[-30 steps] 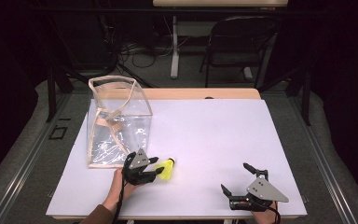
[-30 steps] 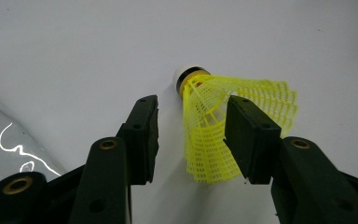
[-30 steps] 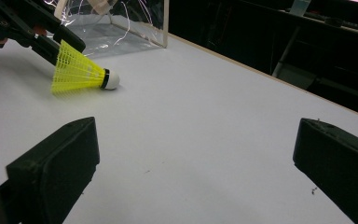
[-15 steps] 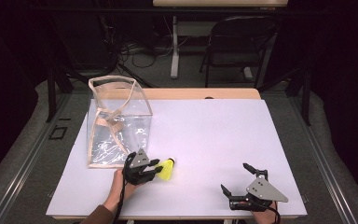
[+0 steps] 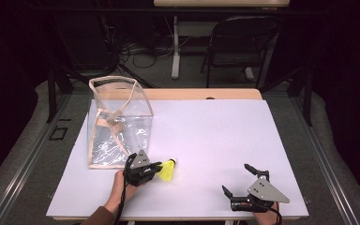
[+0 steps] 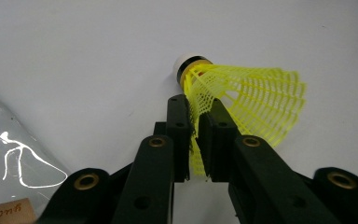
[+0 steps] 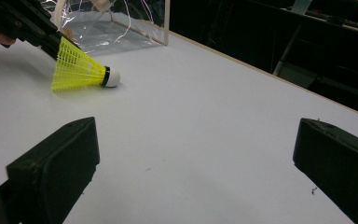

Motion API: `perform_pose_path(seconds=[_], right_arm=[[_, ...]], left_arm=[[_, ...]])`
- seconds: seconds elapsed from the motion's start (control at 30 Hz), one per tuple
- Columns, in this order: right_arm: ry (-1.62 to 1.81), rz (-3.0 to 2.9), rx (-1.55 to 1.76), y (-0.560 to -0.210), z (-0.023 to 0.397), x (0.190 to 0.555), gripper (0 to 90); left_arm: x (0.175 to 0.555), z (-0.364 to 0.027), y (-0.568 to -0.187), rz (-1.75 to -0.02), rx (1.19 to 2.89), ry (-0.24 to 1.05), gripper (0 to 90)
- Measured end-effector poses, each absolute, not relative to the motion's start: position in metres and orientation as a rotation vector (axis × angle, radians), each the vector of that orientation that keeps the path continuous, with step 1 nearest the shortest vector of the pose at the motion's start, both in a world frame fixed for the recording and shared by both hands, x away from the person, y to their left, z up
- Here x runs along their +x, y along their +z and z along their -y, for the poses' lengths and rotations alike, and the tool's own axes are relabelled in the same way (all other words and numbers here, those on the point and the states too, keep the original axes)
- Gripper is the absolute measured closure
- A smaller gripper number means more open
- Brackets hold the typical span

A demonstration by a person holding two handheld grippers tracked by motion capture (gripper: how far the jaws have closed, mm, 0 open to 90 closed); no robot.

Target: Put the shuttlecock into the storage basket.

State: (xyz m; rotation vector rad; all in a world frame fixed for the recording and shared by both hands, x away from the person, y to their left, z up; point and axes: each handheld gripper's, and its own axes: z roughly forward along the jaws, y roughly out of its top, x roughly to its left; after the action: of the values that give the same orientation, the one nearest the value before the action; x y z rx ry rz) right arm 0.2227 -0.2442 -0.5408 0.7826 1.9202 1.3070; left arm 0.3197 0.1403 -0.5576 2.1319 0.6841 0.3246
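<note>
I see one clear bag (image 5: 117,124) standing at the table's (image 5: 215,136) left; I cannot tell what it holds. One shuttlecock (image 5: 167,171) lies on the table near it: yellow mesh skirt, white tip with a black band. My left gripper (image 6: 196,135) has just closed its jaws, pinching the skirt's edge. My right gripper (image 5: 236,180) rests with jaws wide, nothing between.

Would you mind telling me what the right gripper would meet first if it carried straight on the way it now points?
Probably nothing: ahead of the open right gripper lies bare white table. The yellow shuttlecock sits off to one side.
</note>
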Motion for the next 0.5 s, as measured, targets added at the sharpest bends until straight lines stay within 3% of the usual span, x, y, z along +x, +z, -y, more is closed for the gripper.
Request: perform_pose_path(seconds=[0.5], right_arm=[[1.306,-1.919,0.784,-0.5407,0.2444,0.2228,0.0]], left_arm=[[0.3177,-0.1412,-0.5559,-0.676,2.112,0.340,88.8]])
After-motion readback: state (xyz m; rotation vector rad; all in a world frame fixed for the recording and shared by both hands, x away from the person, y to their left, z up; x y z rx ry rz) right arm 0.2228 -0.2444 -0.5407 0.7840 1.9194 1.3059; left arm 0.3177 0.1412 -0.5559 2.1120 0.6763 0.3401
